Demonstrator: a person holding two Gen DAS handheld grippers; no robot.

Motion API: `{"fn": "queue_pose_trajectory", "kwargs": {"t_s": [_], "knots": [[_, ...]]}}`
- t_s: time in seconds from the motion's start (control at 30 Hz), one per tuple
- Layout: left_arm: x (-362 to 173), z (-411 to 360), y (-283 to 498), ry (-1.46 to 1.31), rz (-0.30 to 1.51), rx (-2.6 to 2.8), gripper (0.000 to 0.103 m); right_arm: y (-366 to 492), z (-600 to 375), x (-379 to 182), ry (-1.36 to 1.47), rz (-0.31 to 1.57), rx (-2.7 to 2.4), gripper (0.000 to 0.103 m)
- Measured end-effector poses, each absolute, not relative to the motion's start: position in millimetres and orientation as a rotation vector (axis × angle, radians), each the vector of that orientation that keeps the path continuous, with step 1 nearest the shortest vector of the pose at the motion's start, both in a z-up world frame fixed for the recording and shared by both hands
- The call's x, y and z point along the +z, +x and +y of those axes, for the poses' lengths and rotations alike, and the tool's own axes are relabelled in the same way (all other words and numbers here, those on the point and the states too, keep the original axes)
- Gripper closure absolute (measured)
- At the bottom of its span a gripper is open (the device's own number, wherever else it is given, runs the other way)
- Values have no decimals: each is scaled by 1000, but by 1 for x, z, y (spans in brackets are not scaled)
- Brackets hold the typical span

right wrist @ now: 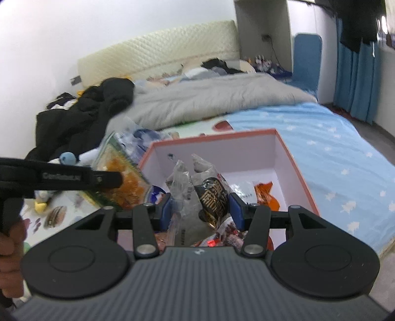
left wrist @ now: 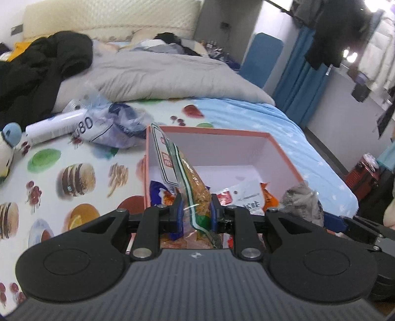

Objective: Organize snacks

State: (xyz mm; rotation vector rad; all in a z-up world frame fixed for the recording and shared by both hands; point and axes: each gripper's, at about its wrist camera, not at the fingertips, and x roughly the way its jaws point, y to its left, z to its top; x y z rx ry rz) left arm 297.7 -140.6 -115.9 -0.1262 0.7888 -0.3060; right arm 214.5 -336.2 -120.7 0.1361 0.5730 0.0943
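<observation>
Left gripper [left wrist: 196, 212]: clamped on clear bag of orange-yellow snack [left wrist: 195, 187], blue pads pinching low on the film, bag standing up and leaning over near-left corner of box. Green-and-white edge stripe and red label block on upper film; characters too blurred to read.

Right gripper [right wrist: 200, 206]: closed on clear packet with dark inner wrapper [right wrist: 212, 197], pads pressing both flanks, crumpled top flaring above the pads. Gold characters on the dark wrapper, not legible. Packet poised over near end of box.

Handling, both items, judged: light, soft film, slippery, prone to sliding or folding in the pads; contents likely brittle, so a firm but gentle pinch. Best hold probably on the flat sealed margin or just beside the filling, not across the bulge.

Pink-rimmed box [left wrist: 284, 158]: open, white inside, resting on the printed bedsheet [left wrist: 74, 177]. Already inside: orange packet [left wrist: 267, 197], white-labelled packet [left wrist: 244, 197], red and blue wrappers toward the near side. Far half of the floor bare.

Beyond box, left: crumpled blue-white plastic bag [left wrist: 116, 128], digits "80" legible; white cylinder [left wrist: 56, 126] lying on its side just beside it; plush toy [left wrist: 8, 148] at far left.

Further back: grey duvet [left wrist: 160, 74], black clothing [left wrist: 44, 64], cream headboard [left wrist: 111, 17]. Blue curtains [left wrist: 296, 74] at right.
</observation>
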Motion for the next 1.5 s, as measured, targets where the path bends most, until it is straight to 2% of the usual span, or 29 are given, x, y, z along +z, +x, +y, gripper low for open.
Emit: {"fn": "queue_pose_trajectory", "kwargs": {"t_s": [0.17, 0.23, 0.27, 0.3, 0.37, 0.87, 1.5], "knots": [[-116, -135, 300, -130, 800, -304, 76, 227, -339, -132, 149, 616, 74, 51], [-114, -136, 295, -120, 797, -313, 58, 228, -339, -133, 154, 624, 61, 48], [-111, -136, 291, -116, 789, -315, 45, 227, -340, -132, 159, 619, 55, 43], [-109, -136, 287, -114, 776, -314, 40, 226, -341, -131, 166, 614, 55, 33], [-103, -136, 279, -109, 761, -317, 40, 222, -341, -127, 168, 601, 42, 31], [-27, -115, 184, -120, 572, -302, 37, 155, -342, -55, 211, 411, 96, 31], [-9, -96, 100, -85, 564, -302, 37, 67, -339, -50, 245, 382, 79, 31]]}}
